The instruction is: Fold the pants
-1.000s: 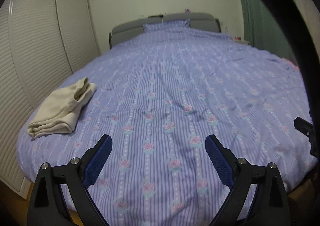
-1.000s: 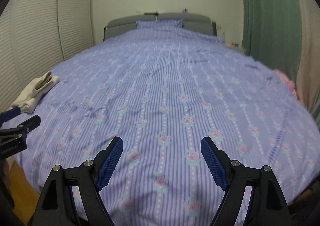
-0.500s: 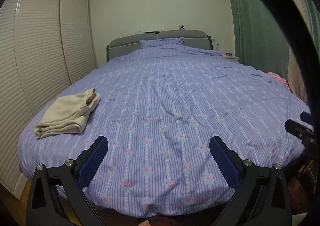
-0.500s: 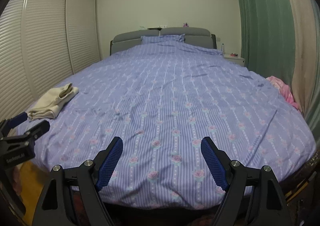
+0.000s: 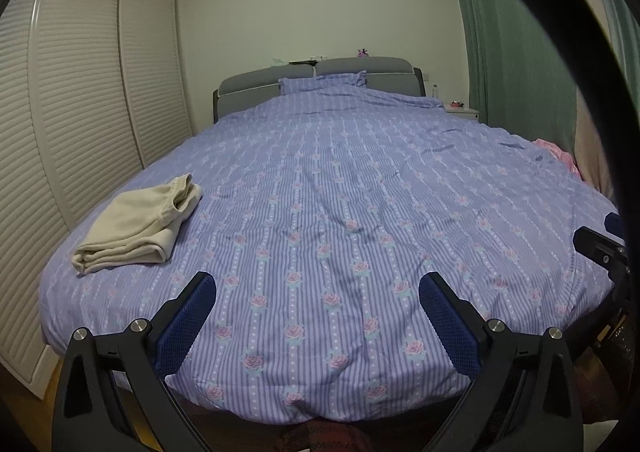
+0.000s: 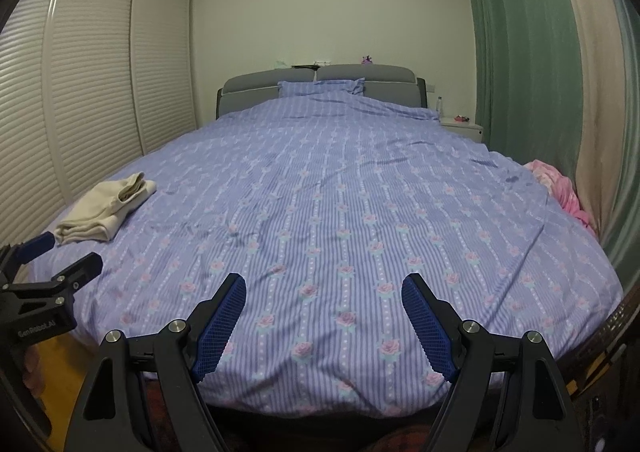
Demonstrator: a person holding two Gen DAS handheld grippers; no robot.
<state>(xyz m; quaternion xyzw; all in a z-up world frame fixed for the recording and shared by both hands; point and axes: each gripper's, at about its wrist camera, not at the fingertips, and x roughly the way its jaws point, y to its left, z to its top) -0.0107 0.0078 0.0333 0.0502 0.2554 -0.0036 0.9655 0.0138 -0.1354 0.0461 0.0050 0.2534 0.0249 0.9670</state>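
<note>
Cream pants (image 5: pixel 138 226) folded, underside hidden

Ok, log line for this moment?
left gripper: open, empty | right gripper: open, empty | pants: folded, bed's left edge

bedspread (image 5: pixel 340 211) lies open; only folded pants (image 5: pixel 140 228) occupy its left edge.

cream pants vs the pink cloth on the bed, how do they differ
The cream pants lie folded in a neat flat stack near the bed's left edge; the pink cloth sits bunched and unfolded at the right edge by the curtain. The pants are plain cream, the cloth bright pink. Both rest on the striped floral cover, with neither gripper touching them.
</note>
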